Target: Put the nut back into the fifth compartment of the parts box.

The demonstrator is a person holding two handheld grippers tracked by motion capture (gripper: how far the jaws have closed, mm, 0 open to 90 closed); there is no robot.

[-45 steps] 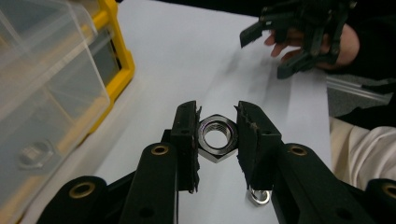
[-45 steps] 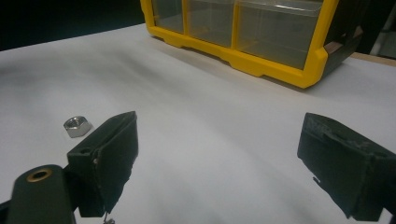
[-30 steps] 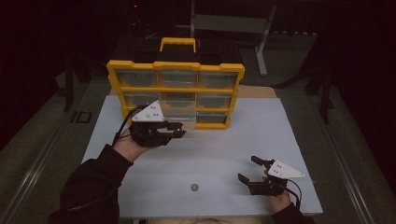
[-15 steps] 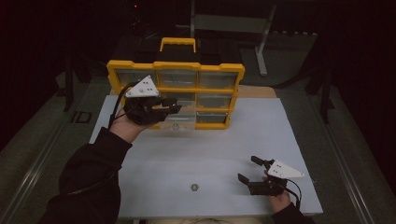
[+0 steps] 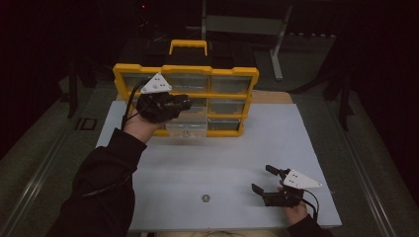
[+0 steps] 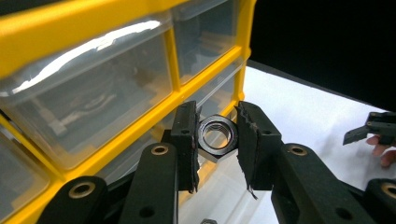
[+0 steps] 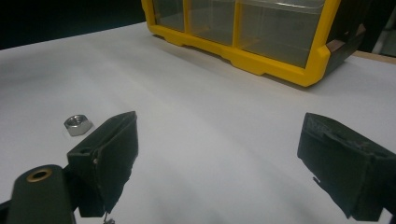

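Note:
A yellow organizer (image 5: 234, 74) with clear drawers stands at the back of the white table top (image 5: 296, 133). My left gripper (image 5: 184, 104) is raised in front of its left-middle drawers. In the left gripper view it (image 6: 216, 144) is shut on a black hex nut (image 6: 215, 133), held flat between the two pads, close to the yellow frame (image 6: 140, 126). One bottom drawer (image 5: 185, 129) is pulled out beneath it. A silver hex nut (image 5: 205, 198) lies loose near the front edge, also left of my right jaws (image 7: 78, 124). My right gripper (image 5: 262, 180) rests open on the table at front right (image 7: 219, 163).
The organizer's carry handle (image 5: 188, 45) points away from me. A metal stand (image 5: 276, 54) is behind the table. The right hand and its gripper (image 6: 373, 130) appear far off in the left gripper view. Dark floor surrounds the table.
My left gripper has risen and moved back from the table toward the organizer's drawers, still holding the nut. The right gripper has stayed in place.

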